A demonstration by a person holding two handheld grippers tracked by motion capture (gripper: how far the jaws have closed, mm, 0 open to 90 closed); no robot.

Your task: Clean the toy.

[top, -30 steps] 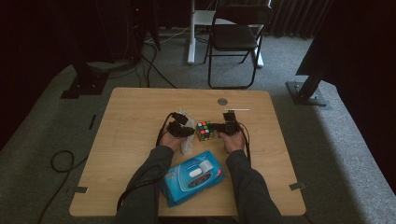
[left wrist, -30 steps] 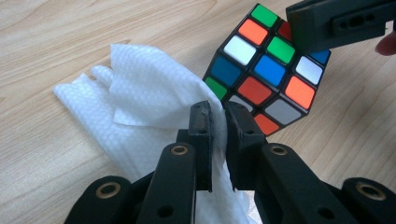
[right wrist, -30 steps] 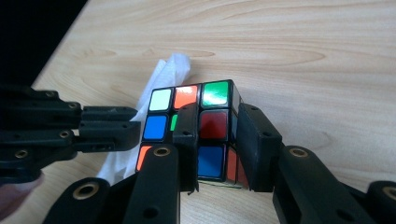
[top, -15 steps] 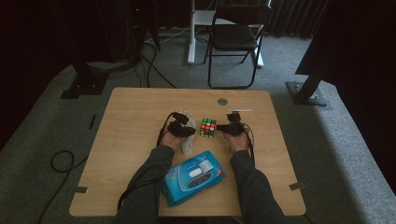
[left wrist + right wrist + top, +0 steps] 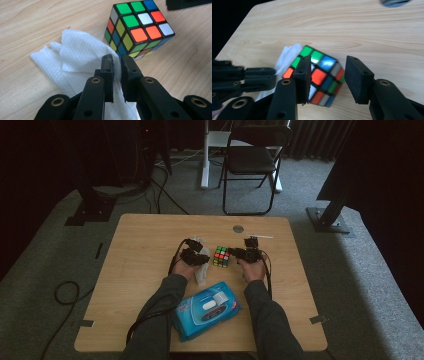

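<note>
Overhead, one multicoloured puzzle cube (image 5: 221, 256) sits on the light wooden surface (image 5: 140, 250) between the left tool (image 5: 194, 255) and the right tool (image 5: 248, 254), with one blue wipes packet (image 5: 206, 309) nearer the person. Left gripper view: jaws pinch one crumpled white wipe (image 5: 75, 53), which touches the cube (image 5: 140, 27). Right gripper view: jaws spread apart, cube (image 5: 319, 77) beyond them.

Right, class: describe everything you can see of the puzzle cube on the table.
The puzzle cube is a scrambled three-by-three with a black plastic-looking body and glossy stickers in green, orange, white, blue, red and yellow. It sits flat on the wooden table, between the two grippers. A white wipe, clamped in the left gripper, lies against its side. The right gripper, jaws open, sits near it without gripping.
</note>
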